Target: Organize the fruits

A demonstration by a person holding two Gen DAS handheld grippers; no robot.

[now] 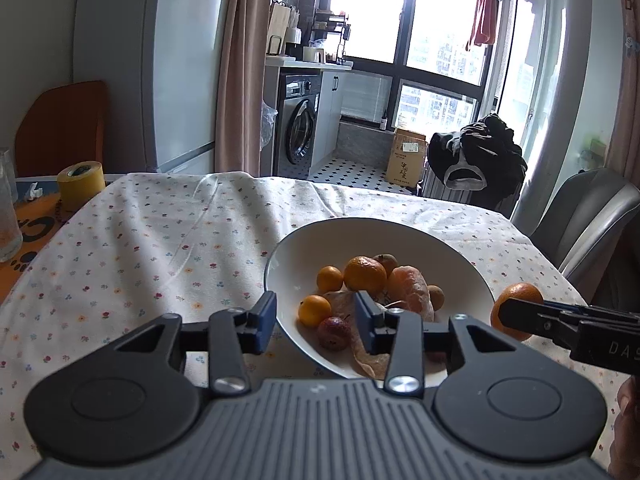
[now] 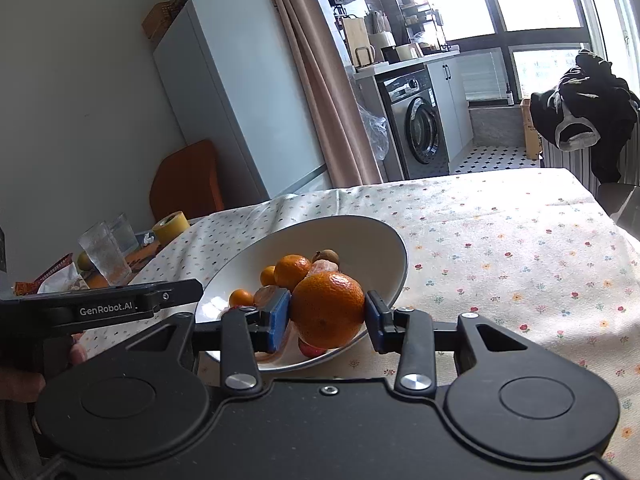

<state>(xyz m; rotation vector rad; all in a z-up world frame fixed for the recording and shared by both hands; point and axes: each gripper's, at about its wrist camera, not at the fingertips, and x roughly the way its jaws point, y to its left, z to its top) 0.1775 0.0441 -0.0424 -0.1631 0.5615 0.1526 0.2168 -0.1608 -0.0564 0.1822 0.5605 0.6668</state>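
Note:
A white bowl [image 1: 400, 236] [image 2: 360, 236] on the flowered cloth holds several small oranges, a mandarin [image 1: 365, 274] [image 2: 291, 270], peeled segments, a red lychee [image 1: 333, 333] and brown longans. My left gripper [image 1: 316, 322] hangs open over the bowl's near left rim, nothing between its blue pads. My right gripper [image 2: 328, 318] is shut on a large orange [image 2: 327, 310] [image 1: 516, 316], held just above the bowl's near right edge. In the left wrist view, the right gripper [image 1: 504, 314] comes in from the right with that orange. The left gripper's body [image 2: 120, 304] shows at the left of the right wrist view.
A yellow tape roll [image 1: 80, 184] [image 2: 171, 226], drinking glasses [image 2: 105, 254] and snack packets sit at the table's left end. An orange chair [image 1: 60, 128] and a fridge stand behind. A grey chair [image 1: 588, 216] is at the right edge.

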